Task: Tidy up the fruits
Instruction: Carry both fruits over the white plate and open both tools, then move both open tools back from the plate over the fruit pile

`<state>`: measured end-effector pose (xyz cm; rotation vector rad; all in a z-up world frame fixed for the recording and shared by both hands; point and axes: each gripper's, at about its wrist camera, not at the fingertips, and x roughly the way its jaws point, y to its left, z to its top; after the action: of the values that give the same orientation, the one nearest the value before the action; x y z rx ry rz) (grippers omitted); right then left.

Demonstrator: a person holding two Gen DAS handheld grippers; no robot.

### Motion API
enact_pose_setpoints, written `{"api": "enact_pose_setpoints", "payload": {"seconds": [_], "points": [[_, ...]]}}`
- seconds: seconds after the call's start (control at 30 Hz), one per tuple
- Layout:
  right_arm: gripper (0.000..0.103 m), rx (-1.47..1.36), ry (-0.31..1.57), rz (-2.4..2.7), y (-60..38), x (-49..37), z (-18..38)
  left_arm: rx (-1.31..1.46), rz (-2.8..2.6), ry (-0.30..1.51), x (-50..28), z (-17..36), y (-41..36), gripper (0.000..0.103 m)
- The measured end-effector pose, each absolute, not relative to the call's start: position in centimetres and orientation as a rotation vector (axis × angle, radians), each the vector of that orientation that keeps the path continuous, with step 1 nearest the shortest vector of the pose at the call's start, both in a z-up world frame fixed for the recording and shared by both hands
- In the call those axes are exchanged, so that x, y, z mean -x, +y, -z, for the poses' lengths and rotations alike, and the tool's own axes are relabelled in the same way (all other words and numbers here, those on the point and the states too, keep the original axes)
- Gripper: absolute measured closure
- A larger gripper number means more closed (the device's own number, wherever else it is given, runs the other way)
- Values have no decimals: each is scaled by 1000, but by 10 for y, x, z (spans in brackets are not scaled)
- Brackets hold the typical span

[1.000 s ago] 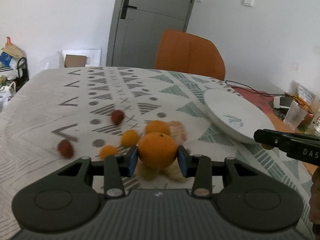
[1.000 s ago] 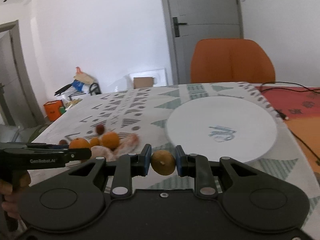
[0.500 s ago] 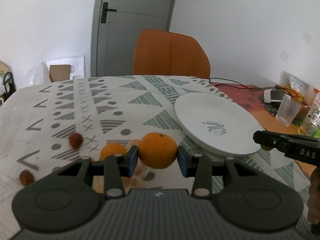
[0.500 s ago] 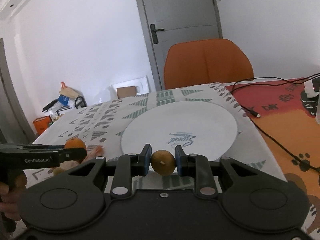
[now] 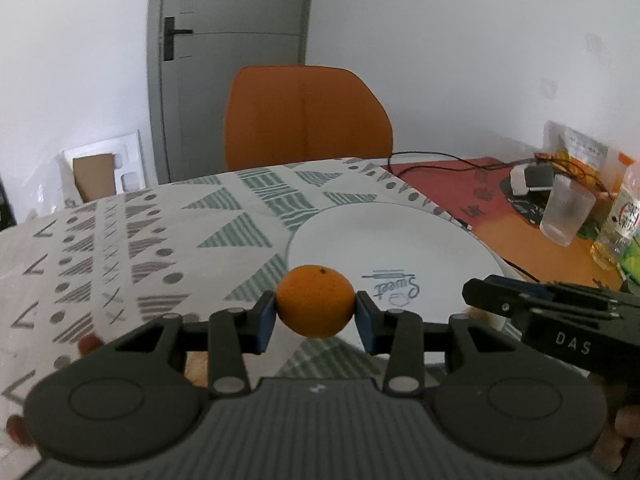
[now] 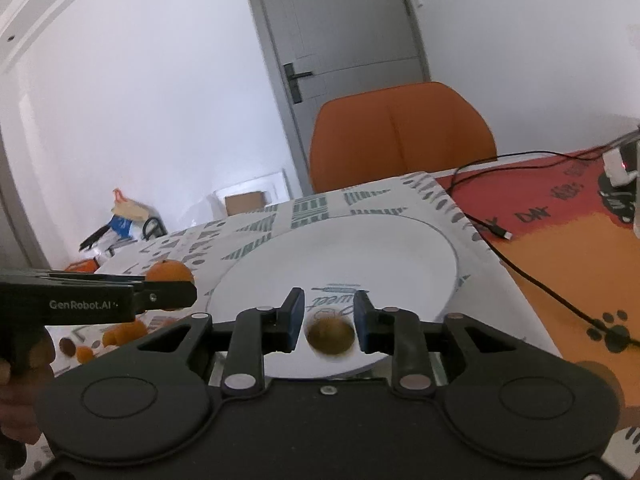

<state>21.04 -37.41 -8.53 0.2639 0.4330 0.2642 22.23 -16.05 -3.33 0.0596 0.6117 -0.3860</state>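
My left gripper [image 5: 316,314] is shut on an orange [image 5: 316,301] and holds it above the near left rim of the white plate [image 5: 400,240]. My right gripper [image 6: 329,314] is open over the near part of the plate [image 6: 400,256]. A small brown fruit [image 6: 330,334], blurred, is between and just below its fingers, free of the pads. The left gripper with the orange [image 6: 168,272] shows at the left of the right wrist view. The right gripper [image 5: 480,294] shows at the right of the left wrist view.
Several small oranges [image 6: 120,332] and a reddish fruit [image 6: 67,346] lie on the patterned tablecloth [image 5: 160,240] to the left. An orange chair [image 5: 304,120] stands behind the table. A cable [image 6: 540,280], a plastic cup [image 5: 566,216] and a bottle [image 5: 618,220] are at the right.
Both grippers moved right to the plate. My right gripper opened and let the brown fruit drop toward the plate. My left gripper still holds the orange.
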Motion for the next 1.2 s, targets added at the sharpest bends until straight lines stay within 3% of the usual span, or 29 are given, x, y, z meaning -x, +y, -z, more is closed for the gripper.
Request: {"api": "enact_pose_setpoints", "payload": {"seconds": [0.53, 0.63, 0.7, 0.8, 0.87, 1.0, 1.2], "points": [[72, -318, 413, -270, -383, -202, 88, -96, 364, 601, -232, 29, -180, 58], [69, -305, 413, -281, -376, -200, 87, -103, 335, 610, -228, 29, -171, 55], [66, -297, 410, -282, -373, -198, 85, -101, 316, 614, -224, 30, -161, 47], [59, -283, 408, -282, -367, -195, 82, -88, 286, 610, -218, 29, -146, 36], [48, -263, 407, -272, -362, -193, 80, -70, 269, 604, -214, 29, -137, 29], [40, -241, 415, -276, -351, -191, 76, -58, 221, 606, -207, 26, -122, 20], [9, -199, 389, -268, -332, -185, 68, -76, 171, 548, -190, 15, -99, 12]]}}
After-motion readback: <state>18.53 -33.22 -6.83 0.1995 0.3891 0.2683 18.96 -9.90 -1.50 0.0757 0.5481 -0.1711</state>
